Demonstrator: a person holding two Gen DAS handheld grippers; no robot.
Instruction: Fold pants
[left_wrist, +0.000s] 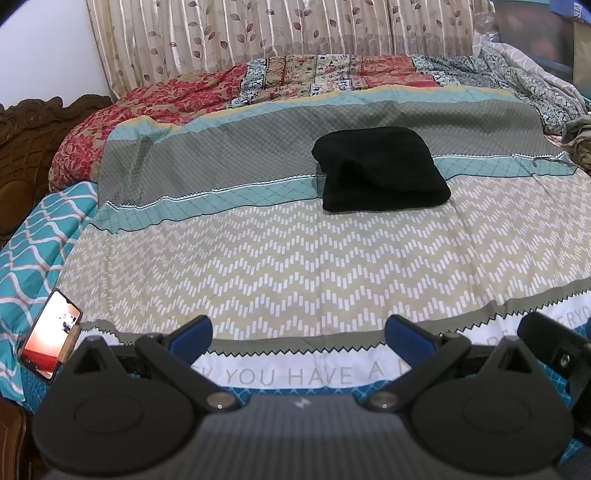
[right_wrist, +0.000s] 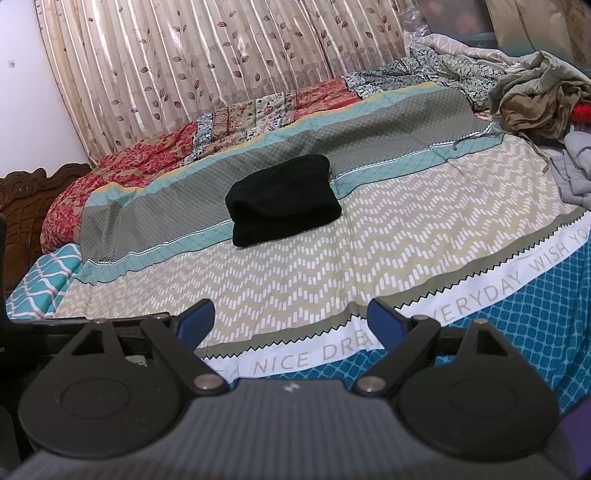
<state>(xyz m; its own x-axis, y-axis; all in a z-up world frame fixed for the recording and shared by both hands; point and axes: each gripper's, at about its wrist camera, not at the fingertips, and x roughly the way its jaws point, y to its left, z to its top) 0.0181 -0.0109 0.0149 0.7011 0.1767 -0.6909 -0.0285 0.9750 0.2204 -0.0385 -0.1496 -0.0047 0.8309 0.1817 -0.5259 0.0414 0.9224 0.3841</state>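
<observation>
Pants first: judge them from where your claws sit. Your left claw (left_wrist: 297, 332) stands wide open with nothing between its blue fingers (left_wrist: 195, 330), low in the frame over the near edge of the bed (left_wrist: 258, 266). Your right claw (right_wrist: 291, 321) is just as wide and empty, at the bottom of its own frame, well short of the cloth.

Beyond them, the pants (left_wrist: 380, 170) lie as one compact black bundle right of center in the left view, and just left of center (right_wrist: 282, 199) in the right view, straddling the teal stripe of the bedspread. The fold looks finished to me, so the step in hand is a check: keep both claws clear, and only go back in if a loose edge shows; the front lip looks slightly puffy.

Counting: one folded pair of pants, two claws, one phone (left_wrist: 50, 349) with a lit screen at lower left, one heap of unfolded clothes (right_wrist: 539, 99) at upper right, one curtain (right_wrist: 207, 74) behind.
</observation>
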